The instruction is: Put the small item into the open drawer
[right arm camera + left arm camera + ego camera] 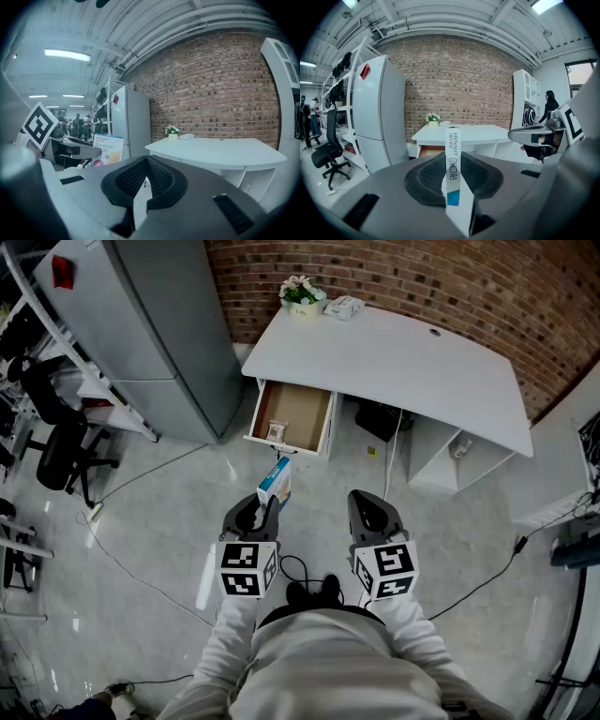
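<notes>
Bandage box (275, 482) clamped edge-on between the pads of the left gripper (269, 506), projecting at 12 o'clock past its tips. Open drawer (302, 412) at 12 o'clock beyond the box, well apart, under white desk (403, 362). Right gripper (373, 512) at 3 o'clock, jaws together, empty.

On box (452, 164) edge: "HYNAUT", "创口贴"; on its broad face: "HYNAUT Bandage".

My left gripper (262, 514), lower centre-left of the head view, is clamped on a box (275, 482) held edge-up between the pads. My right gripper (373, 514), lower centre-right, has its jaws together and empty. Both tilt slightly downward, with white sleeves (228, 634) behind them.
</notes>
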